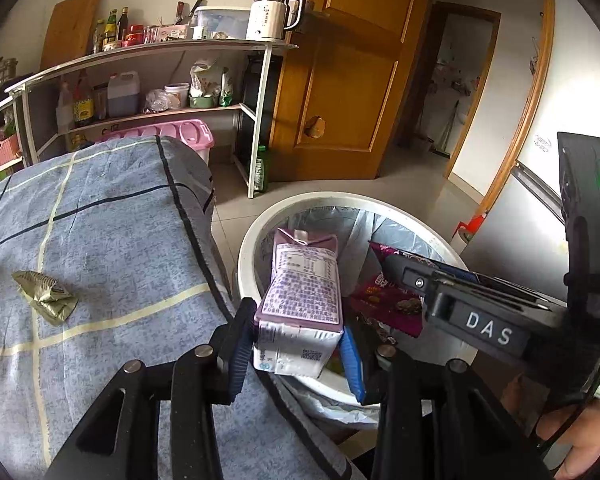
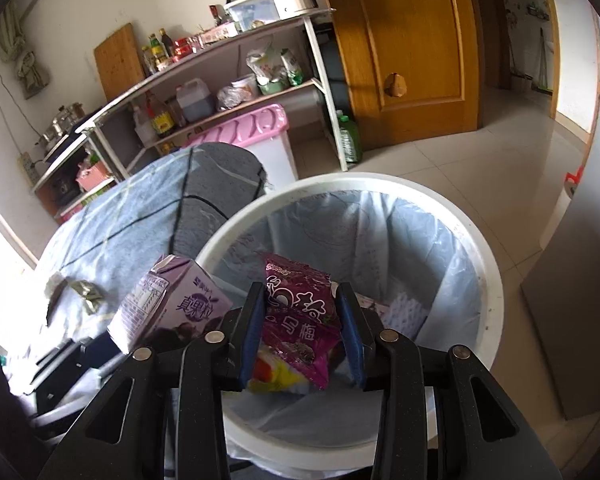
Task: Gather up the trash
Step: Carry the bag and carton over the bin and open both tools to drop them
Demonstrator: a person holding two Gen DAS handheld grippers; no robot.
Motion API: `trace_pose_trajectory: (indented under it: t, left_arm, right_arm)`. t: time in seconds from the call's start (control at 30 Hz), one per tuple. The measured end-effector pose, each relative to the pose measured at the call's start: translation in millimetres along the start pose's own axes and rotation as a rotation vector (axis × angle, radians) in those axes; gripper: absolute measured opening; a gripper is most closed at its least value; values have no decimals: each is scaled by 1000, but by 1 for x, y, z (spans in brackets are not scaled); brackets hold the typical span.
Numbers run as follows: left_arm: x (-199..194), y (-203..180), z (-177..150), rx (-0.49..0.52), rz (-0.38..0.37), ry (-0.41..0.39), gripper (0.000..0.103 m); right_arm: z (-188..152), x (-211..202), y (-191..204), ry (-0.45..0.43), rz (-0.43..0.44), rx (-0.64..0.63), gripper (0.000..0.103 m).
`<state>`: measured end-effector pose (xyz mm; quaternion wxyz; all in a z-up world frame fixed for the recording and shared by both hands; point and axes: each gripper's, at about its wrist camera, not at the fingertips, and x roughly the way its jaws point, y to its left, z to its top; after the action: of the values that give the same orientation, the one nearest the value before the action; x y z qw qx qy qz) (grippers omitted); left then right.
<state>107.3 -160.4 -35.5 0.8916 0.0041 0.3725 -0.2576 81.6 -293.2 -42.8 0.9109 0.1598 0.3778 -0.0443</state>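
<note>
Milk carton [image 1: 300, 300], purple and white, sits between the blue pads [image 1: 238, 350] of the left claw [image 1: 296, 354]. The pads sit loose beside its bottom end, with a gap on the right, so I cannot tell if they pinch it. The carton is just over the near rim of the white bin [image 1: 247, 264].

To the right, the right claw [image 2: 306, 340] has a purple snack bag [image 2: 300, 320] between its pads. I cannot tell if those pads press it either. The bag hangs over the bin's open mouth. Left of the left claw, a crumpled green wrapper [image 1: 46, 296] lies on the blue checked cloth [image 1: 112, 248].
</note>
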Motion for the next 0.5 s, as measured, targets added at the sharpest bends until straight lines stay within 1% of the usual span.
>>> trace_pose_trajectory:
  t: [0.03, 0.07, 0.13, 0.17, 0.2, 0.27, 0.33, 0.5]
  left_arm:
    - [4, -1, 2, 2, 4, 13, 49]
    - [5, 0, 4, -7, 9, 11, 51]
    - [7, 2, 6, -14, -1, 9, 52]
    - [7, 4, 8, -17, -8, 11, 54]
    - [7, 5, 9, -22, -10, 10, 56]
    - [7, 7, 11, -32, -21, 5, 60]
    - [5, 8, 12, -40, -32, 1, 60]
    - [-3, 13, 18, -51, -26, -16, 60]
  right_arm:
    - [0, 2, -1, 5, -3, 4, 38]
    - [0, 3, -3, 10, 0, 11, 39]
    - [0, 3, -5, 6, -17, 9, 48]
    - [1, 2, -5, 2, -24, 7, 55]
    - [1, 1, -5, -2, -29, 10, 58]
    - [3, 0, -8, -5, -25, 24, 59]
    - [4, -2, -11, -14, -33, 46, 59]
    - [7, -8, -12, -23, -49, 66, 59]
